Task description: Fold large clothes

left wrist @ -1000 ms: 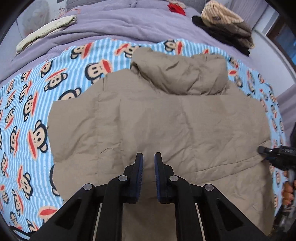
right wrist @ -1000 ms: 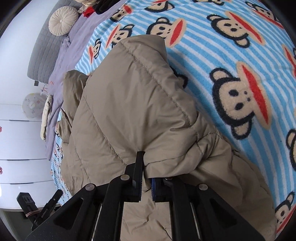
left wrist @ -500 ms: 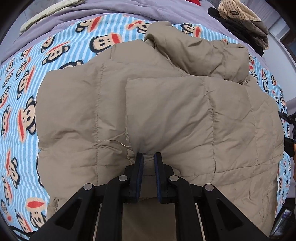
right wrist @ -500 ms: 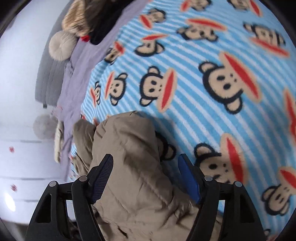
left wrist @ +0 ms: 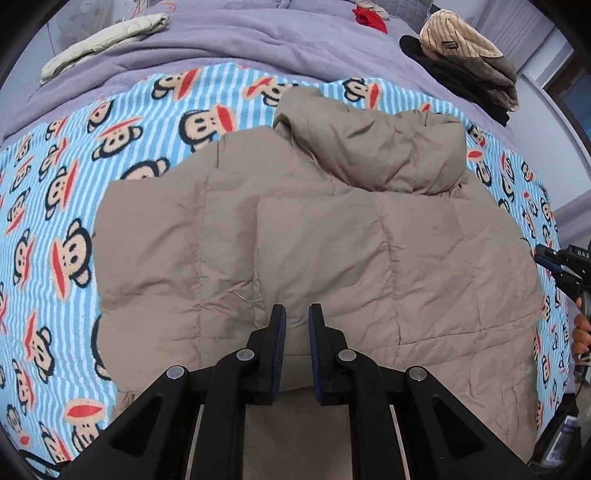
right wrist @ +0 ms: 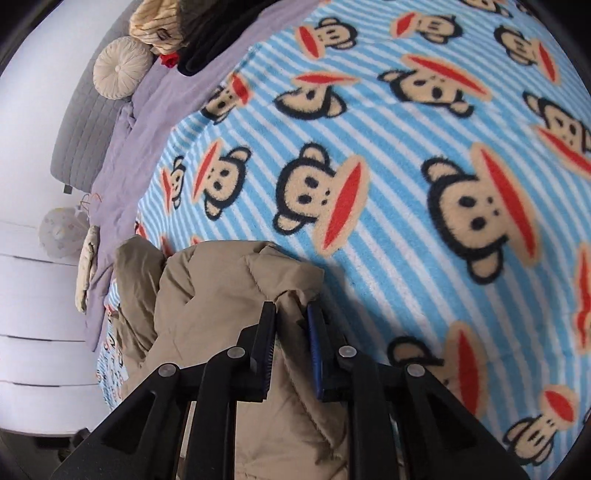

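Observation:
A tan padded jacket (left wrist: pixel 369 258) lies spread on the monkey-print blanket (left wrist: pixel 55 221), hood (left wrist: pixel 388 151) at the far end and one panel folded over its middle. My left gripper (left wrist: pixel 297 314) points down at the jacket's near edge and is shut, with fabric pinched between its pads. The right gripper (right wrist: pixel 291 314) is at the jacket's (right wrist: pixel 221 295) side edge; its jaws are closing, and a bunched fold sits pressed between the pads. In the left wrist view the right gripper (left wrist: pixel 554 258) shows at the jacket's right edge, a person's hand (left wrist: pixel 580 328) behind it.
A purple quilt (left wrist: pixel 258 33) covers the far end of the bed, with a cream folded garment (left wrist: pixel 103 40) and a pile of dark and striped clothes (left wrist: pixel 469 55) on it. A round cushion (right wrist: pixel 120 68) leans on the grey headboard. White drawers (right wrist: pixel 37 295) stand beside the bed.
The right gripper let go of the fold it held, moved along the jacket's edge and has shut on a new bunch. A folded panel now lies across the jacket's middle.

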`<action>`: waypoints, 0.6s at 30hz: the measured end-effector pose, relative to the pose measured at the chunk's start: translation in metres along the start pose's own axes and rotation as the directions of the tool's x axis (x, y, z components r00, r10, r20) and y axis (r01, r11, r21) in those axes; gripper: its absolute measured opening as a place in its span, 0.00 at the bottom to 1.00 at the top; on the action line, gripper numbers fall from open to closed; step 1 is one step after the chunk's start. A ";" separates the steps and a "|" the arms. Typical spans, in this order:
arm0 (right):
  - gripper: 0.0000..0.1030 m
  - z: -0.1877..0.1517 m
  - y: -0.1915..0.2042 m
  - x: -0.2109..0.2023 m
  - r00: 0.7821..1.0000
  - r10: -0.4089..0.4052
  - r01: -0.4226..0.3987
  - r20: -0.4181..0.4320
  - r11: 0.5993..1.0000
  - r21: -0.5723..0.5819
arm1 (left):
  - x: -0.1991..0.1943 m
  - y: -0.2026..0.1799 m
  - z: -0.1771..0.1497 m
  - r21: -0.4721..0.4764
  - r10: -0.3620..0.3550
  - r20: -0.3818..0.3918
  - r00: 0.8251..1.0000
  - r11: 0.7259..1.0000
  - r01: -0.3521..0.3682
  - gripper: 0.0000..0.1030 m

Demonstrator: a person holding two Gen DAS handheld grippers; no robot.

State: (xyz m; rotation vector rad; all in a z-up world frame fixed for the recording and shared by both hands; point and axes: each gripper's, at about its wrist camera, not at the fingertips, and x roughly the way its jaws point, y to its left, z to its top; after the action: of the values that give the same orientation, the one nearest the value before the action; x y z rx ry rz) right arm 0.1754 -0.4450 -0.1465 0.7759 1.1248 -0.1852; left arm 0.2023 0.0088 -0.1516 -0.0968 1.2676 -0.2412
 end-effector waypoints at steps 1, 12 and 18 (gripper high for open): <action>0.18 -0.007 0.007 -0.010 1.000 -0.010 0.010 0.005 0.999 -0.045 | 0.000 0.001 0.001 -0.002 0.003 0.002 1.000 1.000 -0.003 0.14; 0.16 -0.077 -0.009 0.019 0.992 -0.088 0.075 -0.088 0.986 -0.148 | 0.051 0.014 0.006 -0.067 0.080 -0.080 0.994 0.994 -0.085 0.14; 0.16 -0.080 0.001 0.006 0.990 -0.121 0.109 -0.077 0.982 -0.152 | 0.022 0.012 0.001 -0.028 0.115 -0.055 0.992 0.993 -0.116 0.14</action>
State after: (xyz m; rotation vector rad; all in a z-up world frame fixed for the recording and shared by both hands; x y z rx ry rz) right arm 0.1194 -0.3917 -0.1676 0.5919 1.2511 -0.1647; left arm 0.2108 0.0155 -0.1748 -0.0434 1.3253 -0.1249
